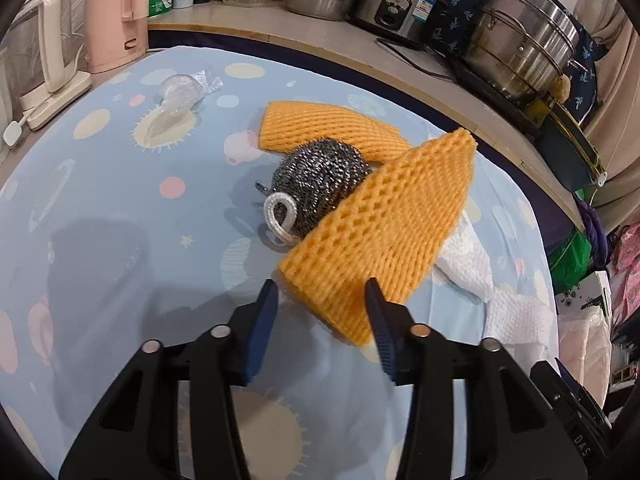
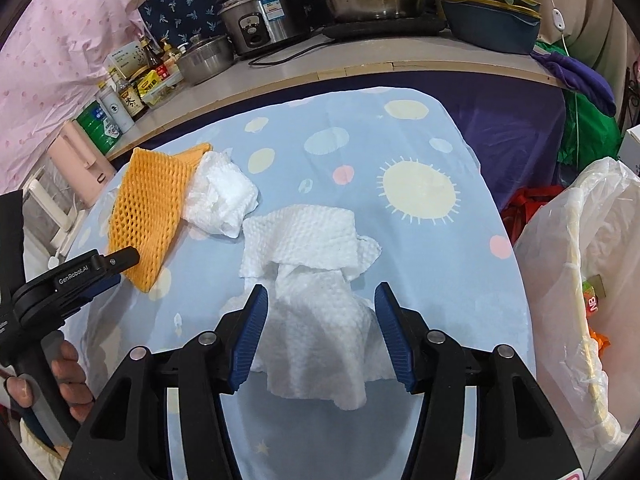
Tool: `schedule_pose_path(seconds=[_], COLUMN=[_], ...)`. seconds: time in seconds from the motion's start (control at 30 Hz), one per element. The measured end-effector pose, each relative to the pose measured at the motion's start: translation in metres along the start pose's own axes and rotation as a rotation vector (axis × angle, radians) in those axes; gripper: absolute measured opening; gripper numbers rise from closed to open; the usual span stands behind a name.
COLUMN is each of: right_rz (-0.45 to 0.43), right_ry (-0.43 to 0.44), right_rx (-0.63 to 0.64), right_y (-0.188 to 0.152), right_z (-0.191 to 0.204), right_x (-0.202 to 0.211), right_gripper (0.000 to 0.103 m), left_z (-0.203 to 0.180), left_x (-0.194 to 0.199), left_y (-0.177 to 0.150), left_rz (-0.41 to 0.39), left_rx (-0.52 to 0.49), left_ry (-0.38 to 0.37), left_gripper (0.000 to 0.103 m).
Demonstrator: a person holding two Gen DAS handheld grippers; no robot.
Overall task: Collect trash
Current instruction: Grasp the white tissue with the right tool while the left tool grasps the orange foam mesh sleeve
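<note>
Now left tongs agape around orange foam net, long axis running away; right tongs agape.

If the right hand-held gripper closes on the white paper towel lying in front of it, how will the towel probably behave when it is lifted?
The paper towel is thin and crumpled into soft folds, so it will probably hang floppy and feel very light. Its embossed surface looks easy to grip, not slippery. The open right hand-held gripper straddles only one end, so the rest would likely trail behind.

The orange foam net sleeve looks soft, matt and open-meshed. The steel-wool scourer is glossy, wiry metal. The paper towel is white, matt and embossed, lying on smooth printed cloth.
</note>
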State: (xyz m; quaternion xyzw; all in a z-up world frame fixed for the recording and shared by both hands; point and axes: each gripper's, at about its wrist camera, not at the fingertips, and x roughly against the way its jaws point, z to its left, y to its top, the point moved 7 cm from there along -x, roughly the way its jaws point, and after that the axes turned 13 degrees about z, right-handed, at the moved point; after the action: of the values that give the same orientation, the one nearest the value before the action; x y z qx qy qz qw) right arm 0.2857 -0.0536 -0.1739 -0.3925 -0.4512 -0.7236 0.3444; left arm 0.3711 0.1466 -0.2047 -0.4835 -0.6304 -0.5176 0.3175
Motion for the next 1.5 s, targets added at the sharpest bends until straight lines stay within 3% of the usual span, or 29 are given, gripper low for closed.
schedule_pose_path(seconds=[0.1,0.33,0.43,0.77,0.83,0.87,0.9,0.97,1.23,1.37,1.43,1.5], right_rz=[0.012,0.019,0.008,-0.027,-0.028,-0.029,-0.03,-0.034,-0.036,-0.033,-0.031,-0.03], right_ry=[0.009,0.032,0.048,0.093,0.096,0.097,0.099,0.103,0.107,0.105,0.104,0.103], right_rx=[0.005,0.015,0.021,0.031,0.028,0.027,0.026,0.022,0.013,0.005,0.003,0.002], right_y=[-0.003,-0.01,-0.014,-0.034,-0.037,-0.037,-0.038,-0.038,-0.035,-0.033,-0.032,-0.031], right_z=[0.001,0.002,0.002,-0.003,-0.005,-0.006,-0.007,-0.008,-0.009,-0.011,-0.011,-0.012], right_x=[-0.003,0.001,0.008,0.039,0.041,0.042,0.043,0.045,0.044,0.042,0.041,0.04], right_gripper=[0.036,0.013,0.01,0.007,0.007,0.007,0.007,0.007,0.007,0.007,0.007,0.007], left_z=[-0.007,-0.019,-0.024,-0.036,-0.034,-0.033,-0.03,-0.024,-0.02,-0.02,-0.022,-0.026], left_x=[0.001,0.016,0.027,0.054,0.055,0.054,0.051,0.049,0.024,0.008,0.0,-0.004], left_y=[-0.004,-0.016,-0.024,-0.064,-0.064,-0.062,-0.059,-0.051,-0.01,-0.001,0.001,-0.001], left_rz=[0.011,-0.012,-0.021,-0.024,-0.046,-0.042,-0.035,-0.054,-0.076,-0.066,-0.046,-0.024], left_rx=[-0.02,-0.035,-0.042,-0.058,-0.04,-0.037,-0.024,0.003,-0.005,-0.011,-0.02,-0.034], left_ry=[-0.003,0.0,-0.009,-0.031,-0.01,-0.006,-0.001,0.0,0.064,0.073,0.07,0.065], left_gripper=[0.01,0.006,0.0,0.0,0.004,0.014,0.033,0.056,0.058,0.052,0.042,0.021])
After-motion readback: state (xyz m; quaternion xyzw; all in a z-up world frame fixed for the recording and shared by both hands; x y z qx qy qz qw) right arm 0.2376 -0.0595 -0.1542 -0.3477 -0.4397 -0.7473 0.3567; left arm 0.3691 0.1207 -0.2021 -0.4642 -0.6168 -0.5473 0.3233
